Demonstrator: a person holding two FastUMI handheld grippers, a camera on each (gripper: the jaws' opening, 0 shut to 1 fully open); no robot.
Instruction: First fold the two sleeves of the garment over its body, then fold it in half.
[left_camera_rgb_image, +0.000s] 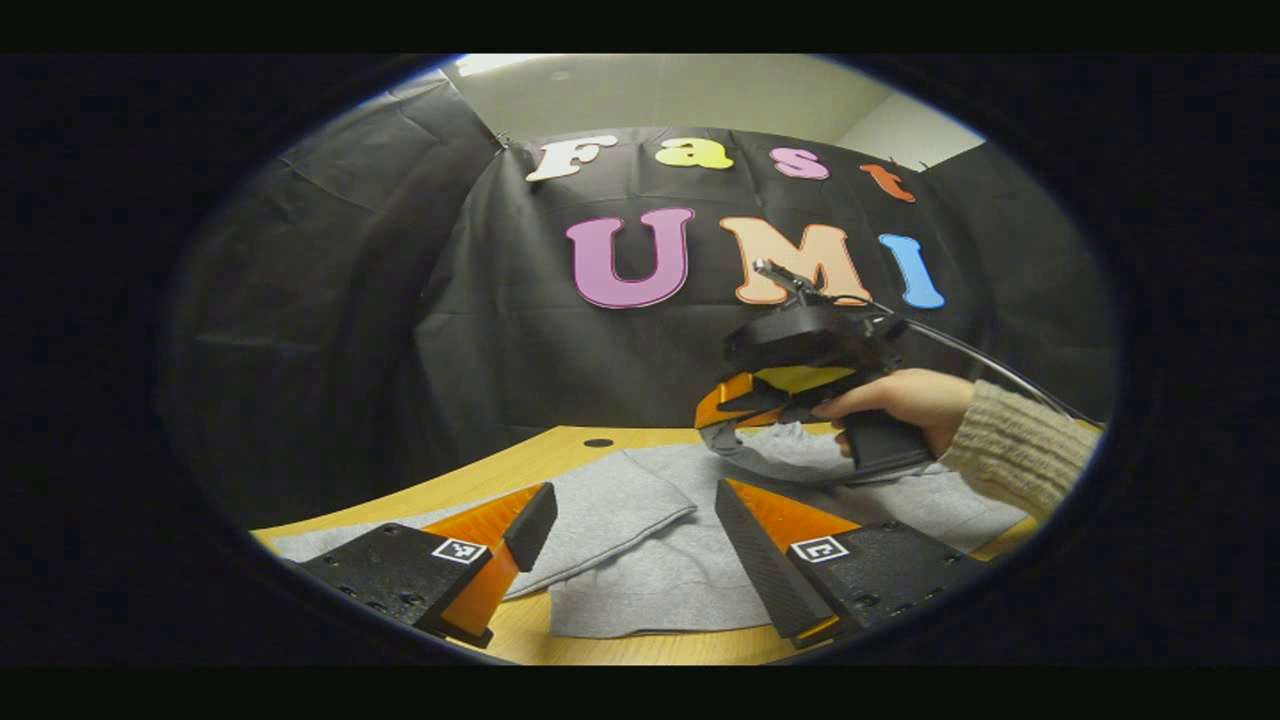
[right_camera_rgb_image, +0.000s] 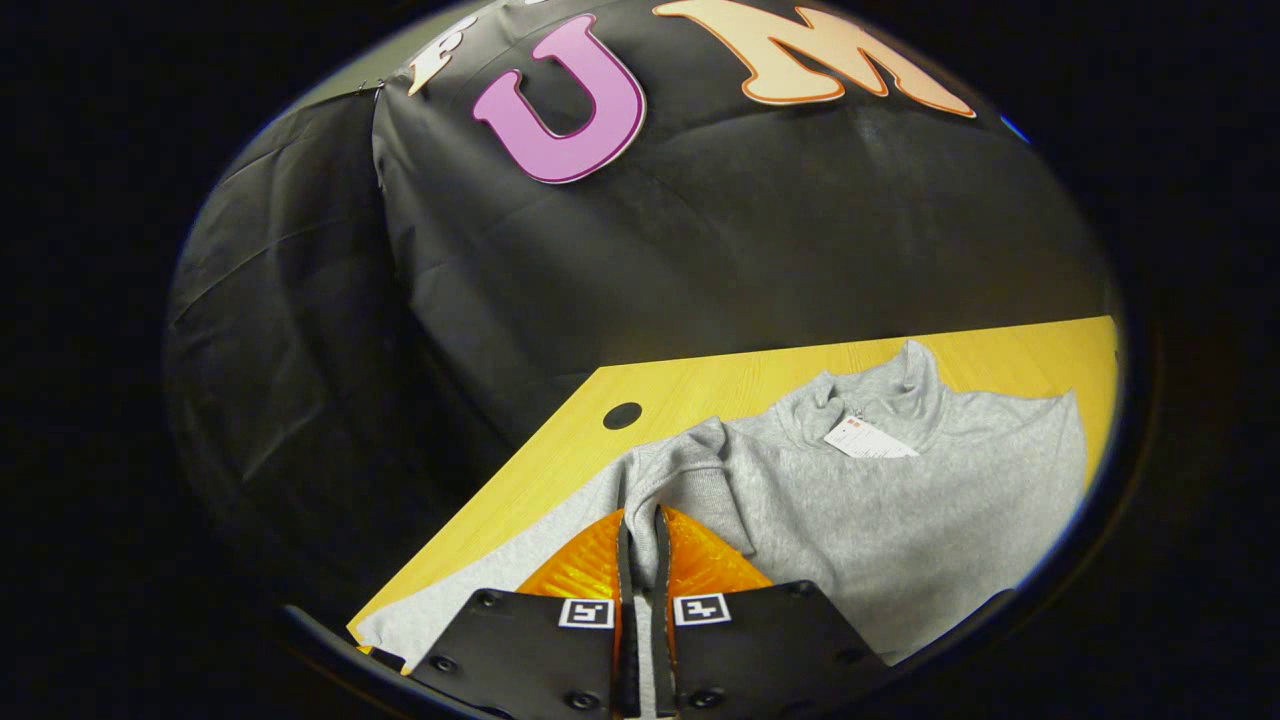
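Note:
A grey sweatshirt (right_camera_rgb_image: 900, 510) lies flat on the wooden table (right_camera_rgb_image: 760, 380), collar (right_camera_rgb_image: 870, 395) toward the wall and a white tag (right_camera_rgb_image: 868, 438) just below it. My right gripper (right_camera_rgb_image: 640, 520) is shut on a sleeve (right_camera_rgb_image: 690, 470), whose cuff sticks up past the fingertips over the body. In the left gripper view that gripper (left_camera_rgb_image: 722, 438), held by a hand (left_camera_rgb_image: 905, 400), hovers over the sweatshirt (left_camera_rgb_image: 660, 560). My left gripper (left_camera_rgb_image: 632, 500) stands open above the near part of the cloth, nothing between its fingers.
A round cable hole (right_camera_rgb_image: 621, 415) sits in the table near its far left corner. The black cloth wall (right_camera_rgb_image: 700, 250) rises right behind the table. A knit-sleeved forearm (left_camera_rgb_image: 1015, 450) reaches in from the right. Bare wood (left_camera_rgb_image: 560, 455) shows left of the garment.

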